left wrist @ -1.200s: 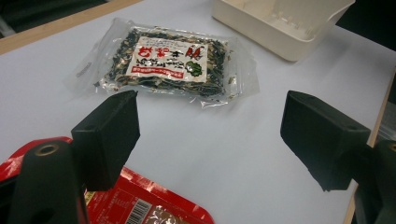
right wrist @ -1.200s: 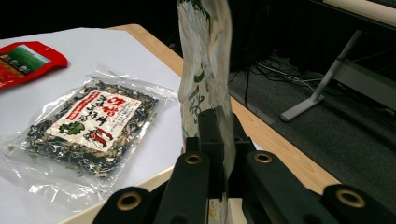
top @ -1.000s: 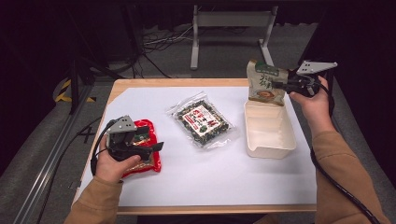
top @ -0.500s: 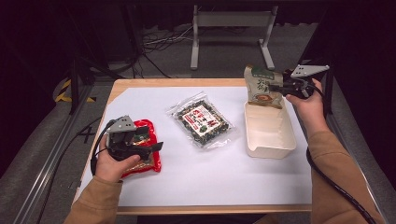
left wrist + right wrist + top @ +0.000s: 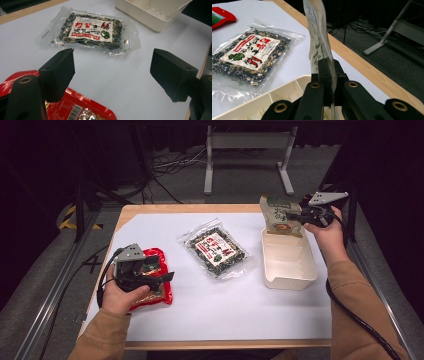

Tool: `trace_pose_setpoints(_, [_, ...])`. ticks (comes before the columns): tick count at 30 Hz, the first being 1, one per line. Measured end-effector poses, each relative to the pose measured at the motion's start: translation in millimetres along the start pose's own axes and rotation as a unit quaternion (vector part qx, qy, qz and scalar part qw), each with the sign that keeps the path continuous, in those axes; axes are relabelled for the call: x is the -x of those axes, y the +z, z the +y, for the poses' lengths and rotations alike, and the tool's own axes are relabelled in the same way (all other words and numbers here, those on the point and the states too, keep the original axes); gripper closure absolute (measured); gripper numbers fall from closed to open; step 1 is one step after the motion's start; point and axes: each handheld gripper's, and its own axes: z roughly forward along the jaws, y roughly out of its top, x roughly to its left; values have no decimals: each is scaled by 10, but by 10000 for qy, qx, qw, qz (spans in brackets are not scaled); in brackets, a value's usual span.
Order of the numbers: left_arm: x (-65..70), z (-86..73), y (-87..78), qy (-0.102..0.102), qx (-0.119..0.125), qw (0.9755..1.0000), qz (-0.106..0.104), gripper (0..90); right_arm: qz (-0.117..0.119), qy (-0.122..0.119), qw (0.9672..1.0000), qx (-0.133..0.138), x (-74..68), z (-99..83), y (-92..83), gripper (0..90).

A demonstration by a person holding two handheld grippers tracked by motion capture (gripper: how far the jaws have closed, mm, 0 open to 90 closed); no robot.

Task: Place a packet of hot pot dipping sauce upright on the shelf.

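My right gripper [image 5: 295,216] is shut on a tan and green snack packet [image 5: 279,214], held upright above the far end of the cream tray [image 5: 290,279]. In the right gripper view the packet [image 5: 318,37] stands edge-on, pinched between the jaws of the right gripper [image 5: 329,72]. A clear bag of dark dried greens [image 5: 216,249] [image 5: 90,32] [image 5: 244,57] lies flat at the table's middle. My left gripper [image 5: 167,276] [image 5: 112,72] stands open over the red packet [image 5: 155,285] [image 5: 75,107] at the left, nothing between its jaws.
White paper [image 5: 225,310] covers the wooden table [image 5: 165,209]. A metal stand [image 5: 247,155] and cables lie on the floor beyond the far edge. A frame rail [image 5: 50,295] runs along the left side.
The right gripper has carried the tan packet a little to the left and lower, over the tray's far end. The left hand has stayed put.
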Motion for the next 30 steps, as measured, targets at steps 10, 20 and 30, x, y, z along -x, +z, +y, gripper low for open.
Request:
trace_pose_setpoints(10, [-10, -1, 7, -40, 3, 10000, -40, 202, 49, 150, 9999, 64, 12, -107, 62, 883])
trace_pose_setpoints(20, [-19, 6, 34, -71, 0, 10000, -58, 202, 30, 483, 9988, 91, 21, -250, 120, 850])
trace_pose_setpoints(30, [-30, 17, 51, -43, -4, 10000, -70, 203, -235, 576, 9979, -174, 43, -339, 65, 865])
